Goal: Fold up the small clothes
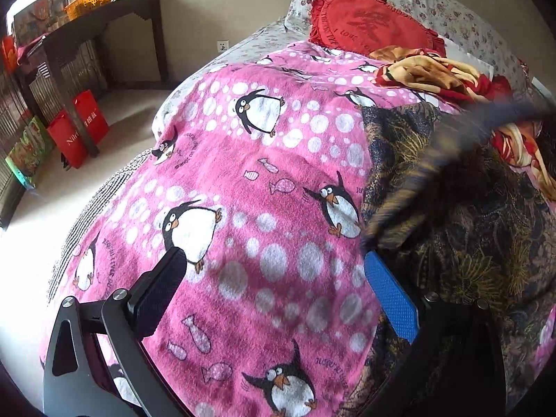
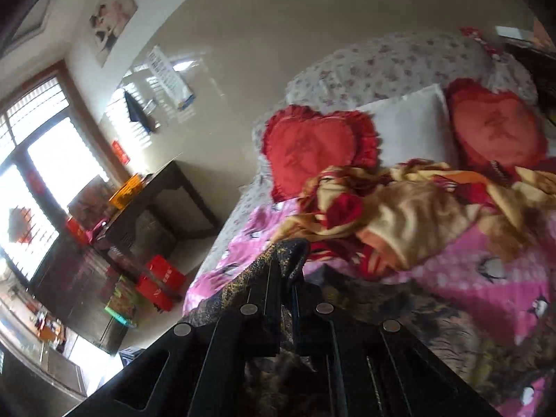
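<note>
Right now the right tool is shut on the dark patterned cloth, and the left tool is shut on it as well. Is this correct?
Not quite. The right tool is shut on the dark patterned cloth, but the left tool is open: in the left wrist view its jaws stand wide apart over the pink penguin blanket, holding nothing.

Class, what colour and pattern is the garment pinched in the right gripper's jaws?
Dark navy garment with a golden-brown floral print; it shows best in the left wrist view.

Pink penguin-print blanket (image 1: 243, 173), dark gold-patterned garment (image 1: 469, 226), red heart cushion (image 1: 365, 24).
</note>
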Demonstrator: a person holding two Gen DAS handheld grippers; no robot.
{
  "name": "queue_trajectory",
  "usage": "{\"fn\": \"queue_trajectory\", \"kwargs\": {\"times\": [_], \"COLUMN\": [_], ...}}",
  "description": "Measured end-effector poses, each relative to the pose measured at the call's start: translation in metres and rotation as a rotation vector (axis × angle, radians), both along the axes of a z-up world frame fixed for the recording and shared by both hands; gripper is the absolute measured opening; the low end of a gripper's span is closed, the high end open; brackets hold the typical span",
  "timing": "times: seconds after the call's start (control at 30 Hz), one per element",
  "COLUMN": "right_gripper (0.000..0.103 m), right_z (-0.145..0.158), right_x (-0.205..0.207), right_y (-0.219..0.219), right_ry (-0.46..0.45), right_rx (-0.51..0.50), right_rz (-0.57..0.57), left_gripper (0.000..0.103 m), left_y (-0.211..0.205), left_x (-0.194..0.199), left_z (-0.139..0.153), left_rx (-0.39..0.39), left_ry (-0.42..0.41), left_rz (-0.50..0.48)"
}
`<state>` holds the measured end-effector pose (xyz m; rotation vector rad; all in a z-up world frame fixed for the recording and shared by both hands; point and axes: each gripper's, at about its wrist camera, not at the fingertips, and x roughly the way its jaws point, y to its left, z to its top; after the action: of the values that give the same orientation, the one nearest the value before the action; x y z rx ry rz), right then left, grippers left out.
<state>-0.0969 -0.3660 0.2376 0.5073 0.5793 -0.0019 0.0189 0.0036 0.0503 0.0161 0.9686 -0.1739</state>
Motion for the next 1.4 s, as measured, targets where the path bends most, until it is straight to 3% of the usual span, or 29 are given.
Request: {"fn": "queue_trajectory", "kwargs": {"times": [0.17, 0.3, 0.37, 0.4, 0.43, 0.47, 0.5, 0.57, 0.7, 0.77, 0.87, 1.07, 1.1, 1.13, 1.17, 1.33, 1.4], "right_gripper": [0.004, 0.004, 0.013, 0.024, 0.031, 0.046, 0.051, 0.051, 0.051, 0.051, 0.051, 0.051, 0.041, 0.017, 0.010, 0.006, 0.006], "right_z": [-0.044, -0.117, -0.141, -0.143, -0.139, -0.132, -0.123, -0.108, -0.100, -0.107, -0.124, -0.158, -0.165, -0.174, -0.178, -0.160, -0.158], "right_x": [-0.041, -0.039, -0.034, -0.035, -0.035, -0.033, -0.027, -0.014, 0.045, 0.075, 0.120, 0.178, 0.185, 0.193, 0.197, 0.200, 0.211], "right_y": [-0.049, -0.068, -0.071, -0.067, -0.060, -0.053, -0.039, -0.012, 0.067, 0.100, 0.156, 0.212, 0.217, 0.218, 0.219, 0.204, 0.211], "right_ry": [0.163, 0.442, 0.563, 0.583, 0.566, 0.539, 0.487, 0.393, 0.254, 0.233, 0.215, 0.255, 0.277, 0.310, 0.339, 0.257, 0.246], "right_rx": [-0.037, -0.105, -0.195, -0.249, -0.302, -0.337, -0.357, -0.348, -0.245, -0.238, -0.324, -0.422, -0.426, -0.434, -0.443, -0.258, -0.229], "right_rz": [-0.144, -0.222, -0.228, -0.243, -0.265, -0.274, -0.253, -0.158, 0.182, 0.291, 0.431, 0.587, 0.602, 0.601, 0.588, 0.553, 0.528], "left_gripper": [0.103, 0.103, 0.103, 0.103, 0.103, 0.103, 0.103, 0.103, 0.103, 0.103, 0.103, 0.103, 0.103, 0.103, 0.103, 0.103, 0.103], "left_y": [-0.005, -0.014, -0.017, -0.018, -0.020, -0.021, -0.023, -0.028, -0.034, -0.036, -0.035, -0.029, -0.027, -0.025, -0.024, -0.008, 0.004], "left_x": [-0.010, -0.010, -0.013, -0.015, -0.017, -0.018, -0.017, -0.016, -0.016, -0.015, -0.011, 0.004, 0.006, 0.008, 0.008, 0.002, 0.001], "left_z": [-0.001, -0.005, -0.002, 0.001, 0.003, 0.003, 0.003, -0.003, -0.016, -0.022, -0.026, -0.024, -0.025, -0.025, -0.024, -0.014, -0.009], "left_rx": [0.026, 0.024, 0.019, 0.022, 0.031, 0.040, 0.048, 0.047, 0.049, 0.062, 0.087, 0.080, 0.073, 0.065, 0.064, 0.029, 0.007], "left_ry": [-0.005, 0.024, 0.013, 0.002, -0.014, -0.023, -0.023, -0.001, 0.037, 0.041, 0.033, 0.000, 0.000, -0.001, -0.006, -0.034, -0.041], "left_rz": [-0.013, -0.022, -0.036, -0.045, -0.055, -0.061, -0.067, -0.085, -0.111, -0.123, -0.125, -0.086, -0.077, -0.074, -0.079, -0.064, -0.039]}}
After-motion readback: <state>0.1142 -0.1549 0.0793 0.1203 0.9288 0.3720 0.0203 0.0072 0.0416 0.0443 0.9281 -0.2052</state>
